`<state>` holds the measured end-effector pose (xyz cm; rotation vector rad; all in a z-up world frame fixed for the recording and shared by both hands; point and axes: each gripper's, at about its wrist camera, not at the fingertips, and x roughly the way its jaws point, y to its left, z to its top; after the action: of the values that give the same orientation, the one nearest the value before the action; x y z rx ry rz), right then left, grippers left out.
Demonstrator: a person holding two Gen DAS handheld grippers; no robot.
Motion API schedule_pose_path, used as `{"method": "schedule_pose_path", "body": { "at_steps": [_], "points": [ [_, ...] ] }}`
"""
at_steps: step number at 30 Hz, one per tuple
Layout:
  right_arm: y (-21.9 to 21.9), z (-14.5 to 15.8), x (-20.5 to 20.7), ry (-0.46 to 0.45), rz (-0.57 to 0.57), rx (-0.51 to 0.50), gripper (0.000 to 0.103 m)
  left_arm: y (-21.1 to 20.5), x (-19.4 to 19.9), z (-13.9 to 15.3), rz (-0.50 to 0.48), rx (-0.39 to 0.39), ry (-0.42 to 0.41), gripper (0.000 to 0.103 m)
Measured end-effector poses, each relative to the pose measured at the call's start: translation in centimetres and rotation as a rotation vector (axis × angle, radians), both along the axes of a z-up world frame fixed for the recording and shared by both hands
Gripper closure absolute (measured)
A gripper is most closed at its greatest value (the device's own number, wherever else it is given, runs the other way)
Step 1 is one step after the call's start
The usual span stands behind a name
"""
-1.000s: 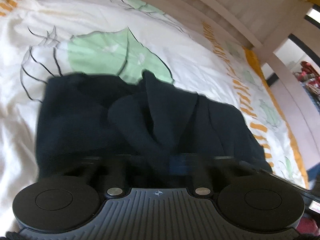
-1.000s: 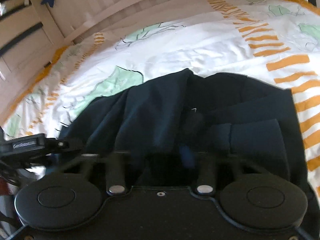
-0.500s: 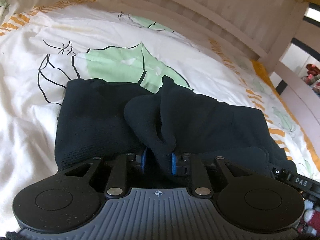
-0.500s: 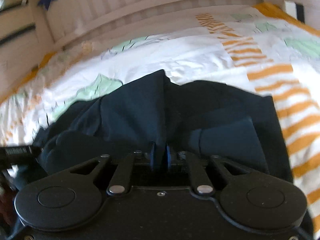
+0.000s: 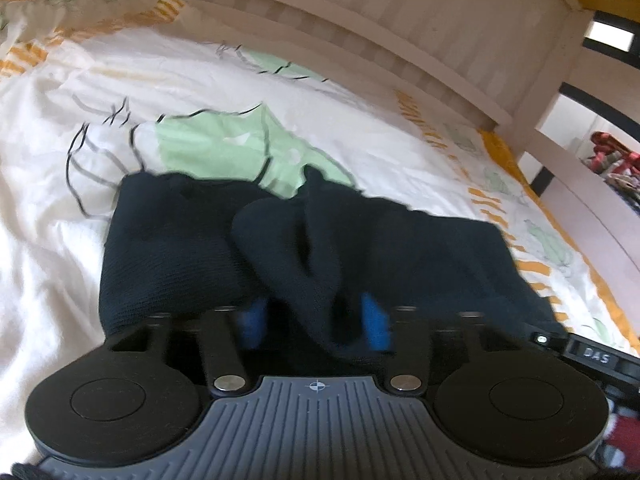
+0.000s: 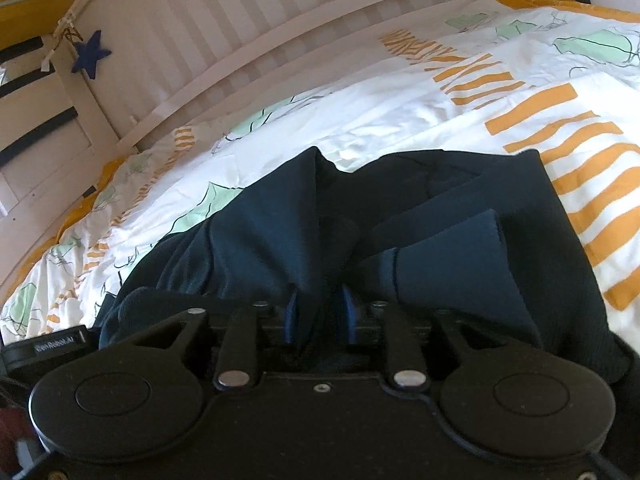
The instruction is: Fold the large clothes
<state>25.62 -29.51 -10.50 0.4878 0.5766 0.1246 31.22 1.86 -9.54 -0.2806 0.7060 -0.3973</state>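
A dark navy garment [image 5: 168, 248] lies bunched and partly folded on a white bedspread with green leaves and orange stripes [image 5: 60, 208]. It also shows in the right wrist view [image 6: 260, 232]. My left gripper [image 5: 314, 326] has its blue pads wide apart, with a fold of the garment lying loose between them. My right gripper [image 6: 318, 318] has its pads a little apart around another fold of the same cloth. A ribbed cuff or hem [image 6: 452, 264] lies to the right of the right gripper.
A white slatted bed rail [image 5: 360, 28] runs along the far side of the bed, and it also shows in the right wrist view [image 6: 224, 48]. A blue star [image 6: 90, 58] hangs on it. The other gripper's body [image 5: 592, 356] shows at the right edge.
Both grippers were shut on folds of the garment half a second ago. Now both sets of pads have spread apart, the left much wider. The cloth has sunk slightly.
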Motion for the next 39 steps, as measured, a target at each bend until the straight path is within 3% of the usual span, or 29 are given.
{"method": "schedule_pose_path", "body": {
  "at_steps": [1,4,9,16,19,22,24,27,36,39],
  "points": [
    [0.0,0.3,-0.1,-0.001,0.005,-0.009,0.051,-0.2,-0.4,0.6,0.011,0.03,-0.012,0.004],
    [0.2,1.4,-0.7,-0.014,0.024,-0.047,0.031,-0.1,-1.7,2.5,0.056,0.091,-0.046,0.002],
    [0.1,3.4,-2.1,-0.017,-0.023,-0.111,0.025,-0.4,-3.3,5.2,0.098,0.099,-0.056,0.001],
    [0.7,5.1,-4.7,-0.044,-0.056,-0.196,0.021,-5.5,-2.6,6.1,0.01,0.174,-0.083,0.001],
    [1.0,4.7,-5.6,-0.036,-0.047,-0.219,0.021,-7.3,-1.9,5.1,-0.022,0.191,-0.046,0.001],
    [0.8,3.8,-6.6,-0.006,-0.029,-0.202,0.021,-8.8,-2.3,2.3,-0.065,0.29,0.04,0.001],
    [0.7,3.2,-7.2,0.009,-0.03,-0.195,0.019,-8.7,-2.8,0.1,-0.074,0.307,0.082,0.001],
    [1.0,2.2,-7.6,0.032,-0.017,-0.205,0.015,-7.9,-3.7,-1.4,-0.071,0.277,0.028,0.0],
    [1.9,0.8,-7.9,0.03,0.009,-0.226,0.003,-8.1,-4.8,-2.0,-0.048,0.274,-0.055,0.0],
    [1.9,0.8,-7.8,0.034,0.016,-0.222,0.001,-8.0,-4.6,-1.6,-0.051,0.265,-0.049,0.0]
  ]
}}
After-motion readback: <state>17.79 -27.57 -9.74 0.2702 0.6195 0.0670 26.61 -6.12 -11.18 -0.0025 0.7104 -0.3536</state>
